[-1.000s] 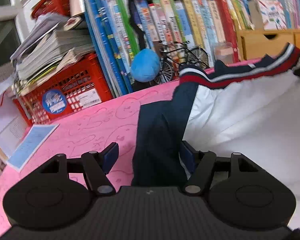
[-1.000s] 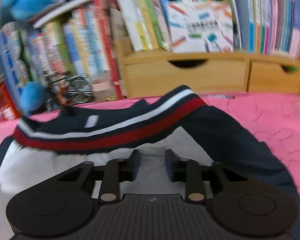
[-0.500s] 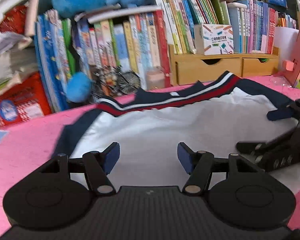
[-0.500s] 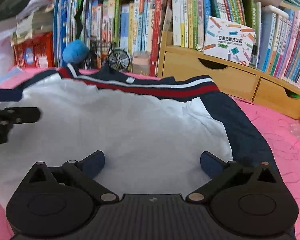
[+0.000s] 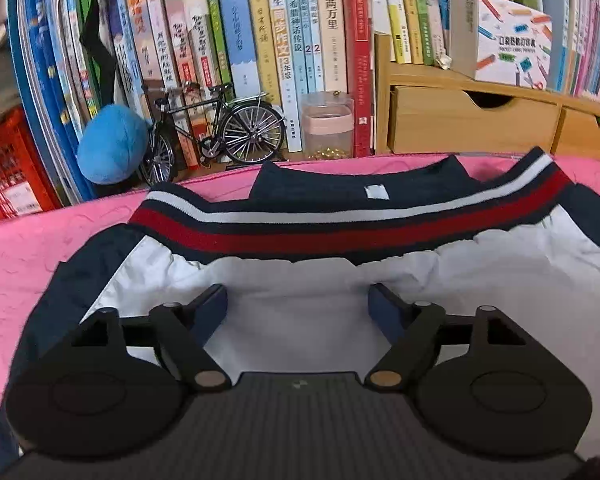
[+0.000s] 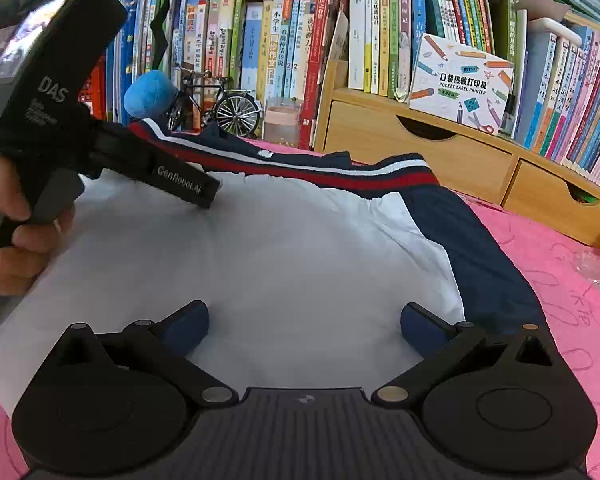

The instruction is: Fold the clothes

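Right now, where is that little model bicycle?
The model bicycle stands at the back, against the row of books, between the blue plush ball on its left and the clear jar on its right.

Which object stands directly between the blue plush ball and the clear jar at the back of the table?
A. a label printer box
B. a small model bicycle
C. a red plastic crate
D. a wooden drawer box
B: in the left wrist view the model bicycle stands with the blue plush ball on its left and the clear jar on its right.
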Motion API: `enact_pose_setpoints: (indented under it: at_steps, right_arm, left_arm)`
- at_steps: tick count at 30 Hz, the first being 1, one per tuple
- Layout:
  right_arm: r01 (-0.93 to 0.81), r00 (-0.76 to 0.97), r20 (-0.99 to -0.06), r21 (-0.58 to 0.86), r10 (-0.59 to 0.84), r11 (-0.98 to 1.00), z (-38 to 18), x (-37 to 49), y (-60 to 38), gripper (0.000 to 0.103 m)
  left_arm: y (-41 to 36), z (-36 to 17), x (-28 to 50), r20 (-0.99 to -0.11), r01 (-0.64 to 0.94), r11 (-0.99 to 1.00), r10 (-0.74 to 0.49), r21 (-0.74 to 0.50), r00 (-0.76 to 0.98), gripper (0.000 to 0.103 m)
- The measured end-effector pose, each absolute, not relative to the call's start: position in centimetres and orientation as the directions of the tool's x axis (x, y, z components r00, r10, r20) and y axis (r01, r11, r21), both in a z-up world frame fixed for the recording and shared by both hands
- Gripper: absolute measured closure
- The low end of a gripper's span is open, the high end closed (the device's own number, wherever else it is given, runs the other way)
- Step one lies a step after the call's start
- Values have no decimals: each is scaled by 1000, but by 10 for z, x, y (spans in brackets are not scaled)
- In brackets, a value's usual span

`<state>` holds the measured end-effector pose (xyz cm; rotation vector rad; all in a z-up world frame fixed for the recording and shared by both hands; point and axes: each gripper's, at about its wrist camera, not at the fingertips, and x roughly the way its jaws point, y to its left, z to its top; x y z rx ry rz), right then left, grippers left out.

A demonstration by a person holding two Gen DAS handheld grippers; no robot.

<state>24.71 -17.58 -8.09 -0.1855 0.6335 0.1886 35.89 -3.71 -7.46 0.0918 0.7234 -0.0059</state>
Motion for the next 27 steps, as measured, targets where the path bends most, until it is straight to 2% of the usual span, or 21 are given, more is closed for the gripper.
enact_pose_setpoints:
  at_steps: [3,11,15,20,24,27]
  right_arm:
    - [-232,789,-602,-113,119,966,-80,247,-177,0]
    - [-240,788,-603,-112,126,964,-80,248,-179,0]
    - [-243,787,-604,-112,128,964,-80,248,-179,0]
    - [-244,786,-604,-111,129,963,-80,248,-179,0]
    - [-244,786,-604,-111,129,963,-80,249,-180,0]
    - [-245,786,-604,-111,130,963,-80,249,-180,0]
  left_arm:
    - [-31,-75,356,-647,63,993,20,104,762,21]
    - [37,-67,341,-622,-22,982,137,189,771,21]
    - [71,-57,327,-603,-119,982,183,144,777,21]
    - [79,-43,291,-540,-179,978,210,109,815,30]
    - [70,-37,254,-510,-82,990,128,112,851,30]
    - [64,-43,228,-549,20,998,12,53,836,30]
